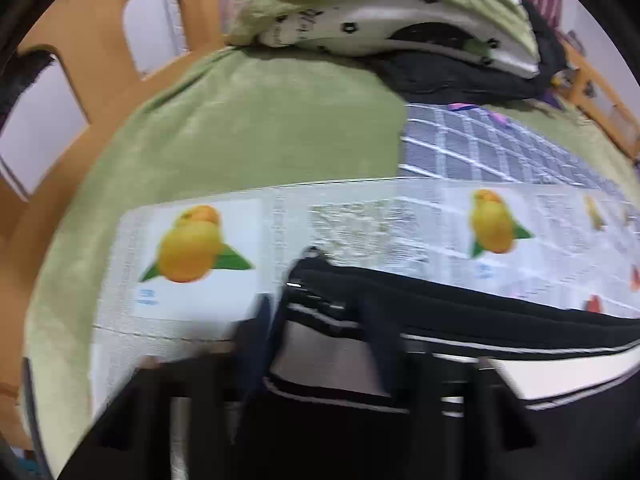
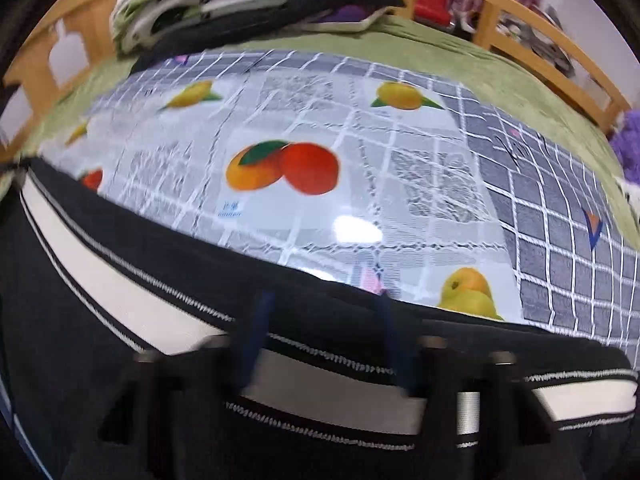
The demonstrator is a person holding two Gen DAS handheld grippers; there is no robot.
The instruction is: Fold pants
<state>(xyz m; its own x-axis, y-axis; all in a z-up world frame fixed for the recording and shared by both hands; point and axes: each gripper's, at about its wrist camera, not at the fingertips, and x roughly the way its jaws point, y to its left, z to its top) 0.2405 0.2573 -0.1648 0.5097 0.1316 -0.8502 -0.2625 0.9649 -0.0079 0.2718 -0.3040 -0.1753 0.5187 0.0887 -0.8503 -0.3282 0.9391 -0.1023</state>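
Note:
Black pants (image 1: 460, 316) with a white side stripe lie on a fruit-print cloth (image 1: 360, 224) on a bed. In the left wrist view my left gripper (image 1: 320, 320) hangs over the pants' end, its dark blue fingers (image 1: 260, 344) spread apart with the fabric between and under them. In the right wrist view the pants (image 2: 120, 240) run across the lower frame. My right gripper (image 2: 324, 320) is over the white stripe (image 2: 320, 384), its fingers (image 2: 256, 332) apart on either side. The frames are blurred.
A green blanket (image 1: 248, 128) covers the bed under the fruit-print cloth (image 2: 320, 140). Folded bedding (image 1: 380, 12) and dark clothes are stacked at the far end. A wooden bed rail (image 2: 540, 40) runs along the far and right sides.

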